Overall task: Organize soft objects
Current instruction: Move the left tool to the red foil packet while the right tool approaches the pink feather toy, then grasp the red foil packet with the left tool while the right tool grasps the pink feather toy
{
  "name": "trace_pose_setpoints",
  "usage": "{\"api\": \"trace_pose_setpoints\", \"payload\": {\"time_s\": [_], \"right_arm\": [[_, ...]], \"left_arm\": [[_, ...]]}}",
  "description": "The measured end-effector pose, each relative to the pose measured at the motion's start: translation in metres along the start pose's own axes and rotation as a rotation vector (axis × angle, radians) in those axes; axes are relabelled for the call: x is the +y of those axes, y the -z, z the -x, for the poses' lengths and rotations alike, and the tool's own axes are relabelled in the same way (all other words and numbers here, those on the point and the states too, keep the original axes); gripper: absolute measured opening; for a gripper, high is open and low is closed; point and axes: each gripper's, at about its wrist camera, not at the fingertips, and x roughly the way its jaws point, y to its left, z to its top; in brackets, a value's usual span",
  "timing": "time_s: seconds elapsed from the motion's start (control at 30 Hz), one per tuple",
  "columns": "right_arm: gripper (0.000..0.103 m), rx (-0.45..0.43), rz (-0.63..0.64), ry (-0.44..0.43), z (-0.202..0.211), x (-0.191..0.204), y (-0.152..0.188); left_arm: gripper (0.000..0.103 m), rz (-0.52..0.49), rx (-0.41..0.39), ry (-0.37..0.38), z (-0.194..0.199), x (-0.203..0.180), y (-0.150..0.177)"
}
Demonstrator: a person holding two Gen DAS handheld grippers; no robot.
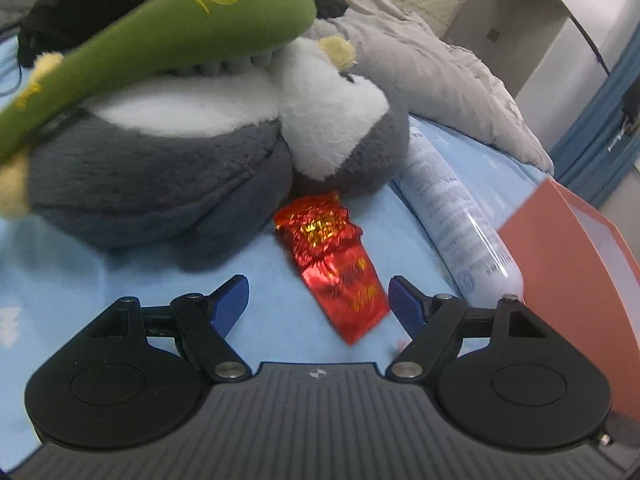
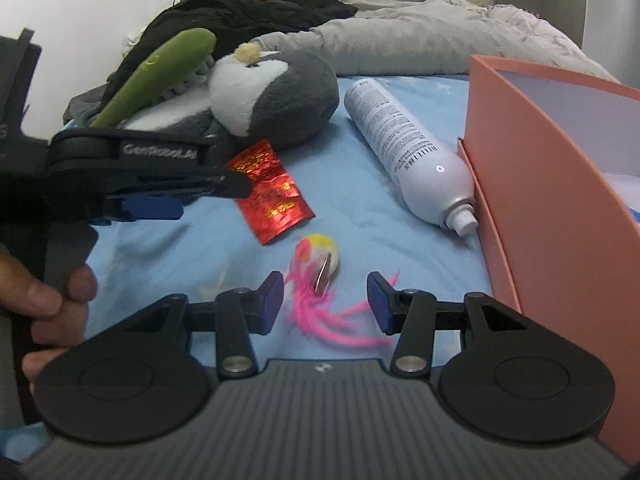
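Observation:
A grey and white plush penguin [image 1: 160, 168] lies on the light blue bedsheet [image 1: 80, 280], with a green plush club [image 1: 168, 36] resting across it. Both also show in the right wrist view: the penguin [image 2: 276, 100] and the club [image 2: 160, 76]. My left gripper [image 1: 318, 304] is open, just short of a red foil packet [image 1: 336, 264]; its pads touch nothing. From the side, the left gripper [image 2: 208, 196] hangs over the packet [image 2: 272, 196], held by a hand [image 2: 48, 292]. My right gripper [image 2: 325, 300] is open, with a pink feather toy [image 2: 320, 260] lying between its fingers, ungripped.
A white spray bottle [image 2: 408, 148] lies beside an open orange box [image 2: 532, 168] at the right. A grey duvet [image 2: 420, 36] and black clothing [image 2: 240, 16] are heaped at the far end of the bed. The bottle [image 1: 452, 216] and the box [image 1: 572, 260] stand right of my left gripper.

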Motion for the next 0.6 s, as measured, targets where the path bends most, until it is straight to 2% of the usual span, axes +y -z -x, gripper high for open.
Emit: {"api": "trace_pose_setpoints", "payload": {"time_s": [0.1, 0.33, 0.43, 0.53, 0.57, 0.6], "right_arm": [[0.049, 0.004, 0.011, -0.024, -0.015, 0.001, -0.003], [0.048, 0.000, 0.028, -0.047, -0.033, 0.001, -0.003], [0.047, -0.006, 0.031, -0.060, -0.034, -0.001, -0.002], [0.039, 0.001, 0.023, -0.071, -0.035, -0.001, -0.003], [0.035, 0.000, 0.024, -0.071, -0.035, -0.001, -0.003], [0.034, 0.002, 0.029, -0.067, -0.035, 0.000, -0.002]], "left_arm": [[0.081, 0.048, -0.004, 0.010, -0.017, -0.001, -0.006], [0.080, 0.180, -0.037, -0.043, -0.039, -0.005, -0.020], [0.079, 0.198, -0.047, -0.058, -0.045, -0.008, -0.023], [0.079, 0.184, -0.046, -0.089, -0.051, -0.015, -0.026], [0.077, 0.178, -0.046, -0.096, -0.053, -0.017, -0.027], [0.070, 0.169, -0.044, -0.108, -0.056, -0.021, -0.028]]}}
